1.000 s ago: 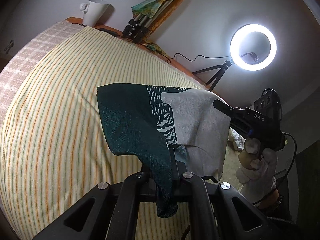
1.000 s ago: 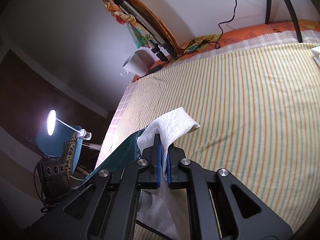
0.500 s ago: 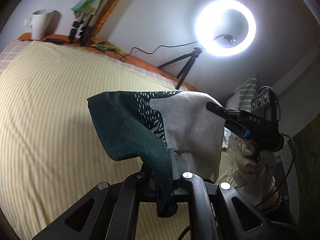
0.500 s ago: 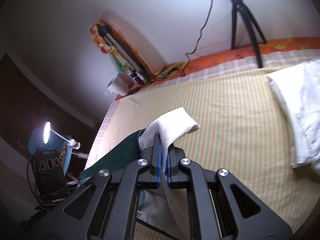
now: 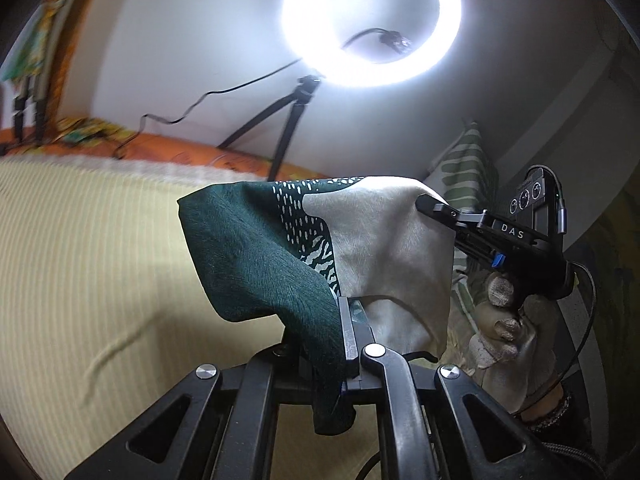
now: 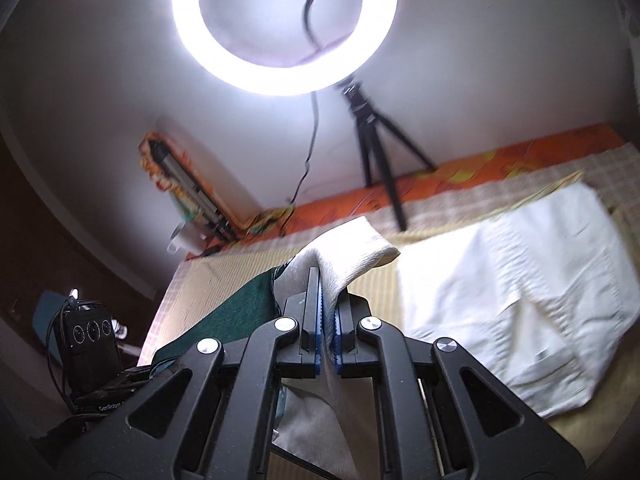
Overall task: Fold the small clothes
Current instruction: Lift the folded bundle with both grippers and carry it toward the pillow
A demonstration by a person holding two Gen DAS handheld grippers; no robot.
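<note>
Left gripper (image 5: 352, 344): matte black linkage, silver screws. Right gripper (image 6: 327, 312): same build, blue pads, "DAS" lettering, three-lens camera, black cable. Hand (image 5: 508, 332): pale worn glove, dark bracelet.

The dark green and pale grey patterned cloth (image 5: 320, 248) drapes over the left tool (image 5: 352, 320), hiding its left finger and whatever lies beyond it. In the right wrist view, the cloth's lower part runs under the right tool (image 6: 326, 312), out of sight. Right of that tool, the white folded garment (image 6: 520, 304) is motion-blurred. The bright ring light (image 6: 284, 24) is cut off at the top edge.
</note>
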